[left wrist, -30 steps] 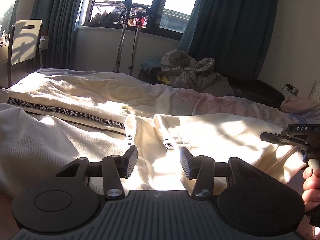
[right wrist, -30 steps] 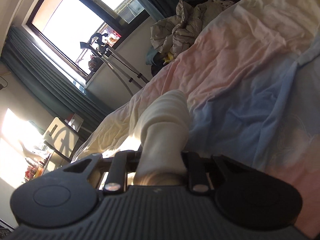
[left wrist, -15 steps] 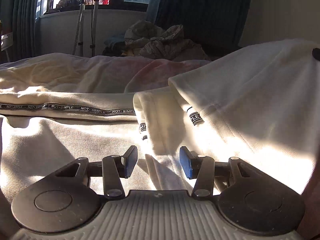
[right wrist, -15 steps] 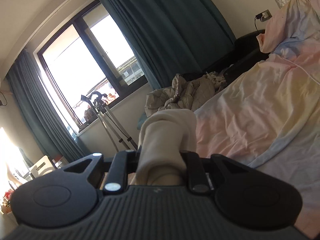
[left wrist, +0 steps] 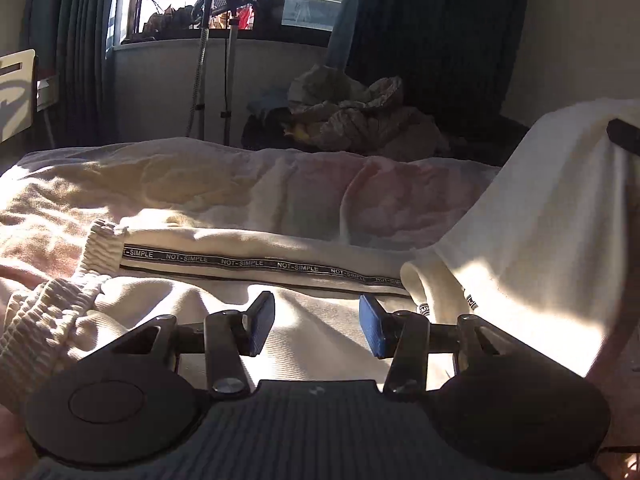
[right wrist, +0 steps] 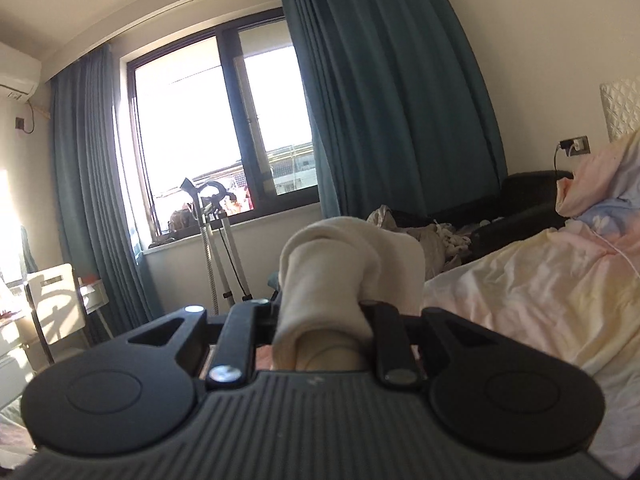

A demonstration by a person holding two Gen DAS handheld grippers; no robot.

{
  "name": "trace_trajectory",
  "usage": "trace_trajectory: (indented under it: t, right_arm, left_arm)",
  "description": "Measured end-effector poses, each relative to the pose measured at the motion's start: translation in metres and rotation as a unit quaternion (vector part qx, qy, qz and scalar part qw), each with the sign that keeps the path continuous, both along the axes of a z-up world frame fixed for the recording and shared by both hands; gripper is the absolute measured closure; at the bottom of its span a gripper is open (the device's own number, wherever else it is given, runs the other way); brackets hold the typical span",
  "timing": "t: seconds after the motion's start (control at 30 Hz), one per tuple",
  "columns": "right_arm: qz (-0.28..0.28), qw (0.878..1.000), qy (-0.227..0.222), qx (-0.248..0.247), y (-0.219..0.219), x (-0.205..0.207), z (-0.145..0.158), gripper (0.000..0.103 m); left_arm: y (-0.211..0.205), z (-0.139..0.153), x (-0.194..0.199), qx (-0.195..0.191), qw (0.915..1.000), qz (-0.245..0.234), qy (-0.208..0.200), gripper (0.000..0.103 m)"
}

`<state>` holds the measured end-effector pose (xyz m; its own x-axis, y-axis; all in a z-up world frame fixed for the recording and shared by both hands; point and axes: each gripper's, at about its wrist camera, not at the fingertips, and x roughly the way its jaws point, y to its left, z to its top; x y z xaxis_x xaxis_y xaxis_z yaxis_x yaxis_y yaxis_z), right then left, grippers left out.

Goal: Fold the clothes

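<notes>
While the left gripper [left wrist: 316, 326] hovers with its blue pads spread apart and holding nothing just above the cream sweatpants [left wrist: 248, 264], the right gripper [right wrist: 324, 320] is clamped on a bunched fold of the same cream cloth [right wrist: 344, 264], lifted clear of the pastel bedsheet [right wrist: 532, 280]. Beyond stand teal curtains [right wrist: 384, 92].

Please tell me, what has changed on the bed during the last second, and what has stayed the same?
The right gripper, shut on the cream trousers, has lifted their end off the bed; that part now hangs raised at the right of the left wrist view. The right camera has swung from tilted to nearly level. The left gripper stays open and low over the cloth, holding nothing. The striped leg still lies flat.
</notes>
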<state>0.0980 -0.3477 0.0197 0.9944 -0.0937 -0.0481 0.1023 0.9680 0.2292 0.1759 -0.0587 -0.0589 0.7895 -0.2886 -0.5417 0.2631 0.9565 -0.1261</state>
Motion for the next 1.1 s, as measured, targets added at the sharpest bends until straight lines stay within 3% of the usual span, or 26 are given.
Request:
trace_trajectory:
  t: [0.1,0.2,0.27,0.37,0.47,0.6,0.67,0.8,0.9,0.97,1.1]
  right_arm:
    - [0.030,0.996,-0.021,-0.080,0.064,0.007,-0.003,0.082]
    - [0.056,0.991,-0.023,-0.122,0.123,0.018,-0.016,0.082]
    - [0.076,0.987,-0.021,-0.144,0.165,0.027,-0.027,0.082]
    - [0.114,0.979,-0.008,-0.170,0.226,0.039,-0.046,0.082]
    - [0.172,0.963,0.015,-0.205,0.286,0.047,-0.075,0.082]
    - [0.231,0.934,0.078,-0.262,0.343,0.060,-0.125,0.081]
    - [0.222,0.930,0.070,-0.284,0.352,0.057,-0.133,0.080]
    - [0.249,0.928,0.067,-0.270,0.344,0.053,-0.123,0.070]
    - [0.311,0.910,0.074,-0.262,0.331,0.039,-0.114,0.054]
    - [0.338,0.897,0.072,-0.276,0.319,0.021,-0.105,0.052]
    - [0.365,0.893,0.055,-0.259,0.275,-0.022,-0.075,0.043]
  left_arm:
    - [0.049,0.023,-0.022,-0.016,0.9978,0.057,-0.030,0.052]
    - [0.092,0.041,-0.042,-0.074,0.9920,0.091,-0.045,0.052]
    - [0.110,0.052,-0.049,-0.083,0.9884,0.108,-0.068,0.052]
    - [0.143,0.073,-0.057,-0.117,0.9751,0.142,-0.123,0.052]
    - [0.165,0.079,-0.061,-0.139,0.9652,0.164,-0.149,0.052]
    - [0.182,0.065,-0.053,-0.142,0.9655,0.172,-0.135,0.052]
    - [0.190,0.054,-0.044,-0.142,0.9666,0.178,-0.118,0.052]
    - [0.203,0.031,-0.031,-0.176,0.9675,0.168,-0.068,0.052]
    - [0.205,0.025,-0.028,-0.186,0.9691,0.154,-0.049,0.052]
    - [0.206,0.023,-0.030,-0.196,0.9699,0.138,-0.042,0.052]
    - [0.198,0.023,-0.037,-0.185,0.9744,0.120,-0.041,0.049]
